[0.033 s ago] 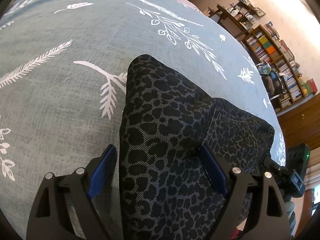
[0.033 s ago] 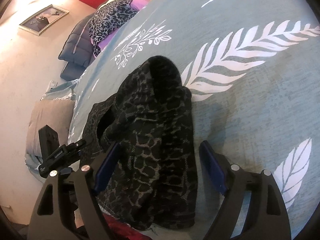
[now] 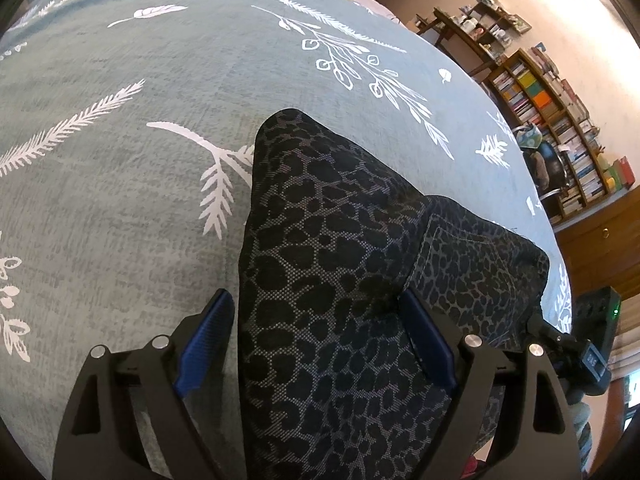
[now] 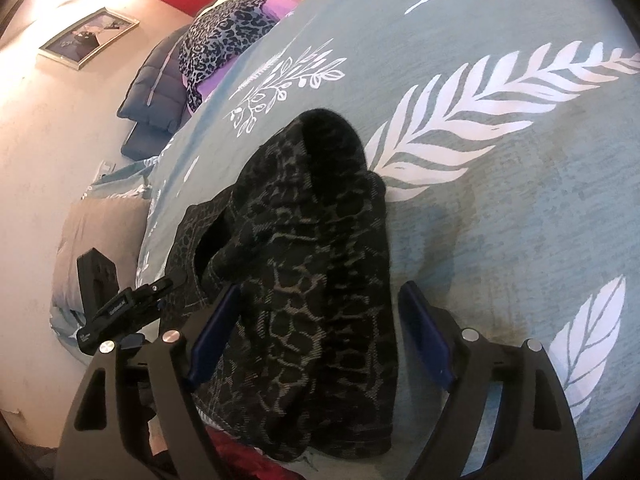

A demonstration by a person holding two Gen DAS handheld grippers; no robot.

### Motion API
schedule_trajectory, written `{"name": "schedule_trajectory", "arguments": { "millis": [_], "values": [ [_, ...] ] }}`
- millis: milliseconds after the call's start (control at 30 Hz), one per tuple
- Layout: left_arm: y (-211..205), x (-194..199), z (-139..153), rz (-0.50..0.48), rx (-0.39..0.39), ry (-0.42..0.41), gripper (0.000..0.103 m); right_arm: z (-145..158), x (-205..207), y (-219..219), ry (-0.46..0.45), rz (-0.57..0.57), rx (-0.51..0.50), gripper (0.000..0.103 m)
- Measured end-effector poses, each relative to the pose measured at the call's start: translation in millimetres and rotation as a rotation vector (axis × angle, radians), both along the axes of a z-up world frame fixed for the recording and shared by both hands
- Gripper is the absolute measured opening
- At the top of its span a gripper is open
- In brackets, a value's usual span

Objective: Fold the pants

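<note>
My pants (image 3: 344,280) lie on the bed (image 3: 120,200), folded into a small thick bundle with spots all over it. My left hand-held gripper (image 3: 316,340) is wide open, with a strip of the pants between its blue fingers (image 3: 206,344), but the fingers do not squeeze it. My right hand-held gripper (image 4: 320,340) is wide open too, and the pants (image 4: 316,280) sit between its fingers without being pinched. I think the folding is almost done. One end looks bumpy and puffed up. What is left, I think, is to pat it flat or make one more fold.
</note>
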State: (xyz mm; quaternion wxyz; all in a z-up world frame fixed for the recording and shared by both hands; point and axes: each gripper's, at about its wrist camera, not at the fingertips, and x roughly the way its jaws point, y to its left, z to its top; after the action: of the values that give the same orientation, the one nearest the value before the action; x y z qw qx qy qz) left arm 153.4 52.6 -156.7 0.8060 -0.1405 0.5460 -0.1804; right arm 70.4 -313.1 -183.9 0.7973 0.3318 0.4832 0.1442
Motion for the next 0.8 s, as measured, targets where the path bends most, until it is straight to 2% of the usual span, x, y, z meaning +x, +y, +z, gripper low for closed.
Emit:
{"name": "schedule_trajectory", "arguments": {
  "millis": [500,800],
  "values": [
    [-7.1,2.2,1.9,-0.014,0.026,-0.007,0.085,0.4,4.8,11.6,-0.009,0.053,-0.008,0.083],
    [-20.8,0.8,3.4,-0.041,0.077,-0.017,0.085,5.8,4.5,21.1,-0.046,0.087,-0.034,0.082]
  ]
}}
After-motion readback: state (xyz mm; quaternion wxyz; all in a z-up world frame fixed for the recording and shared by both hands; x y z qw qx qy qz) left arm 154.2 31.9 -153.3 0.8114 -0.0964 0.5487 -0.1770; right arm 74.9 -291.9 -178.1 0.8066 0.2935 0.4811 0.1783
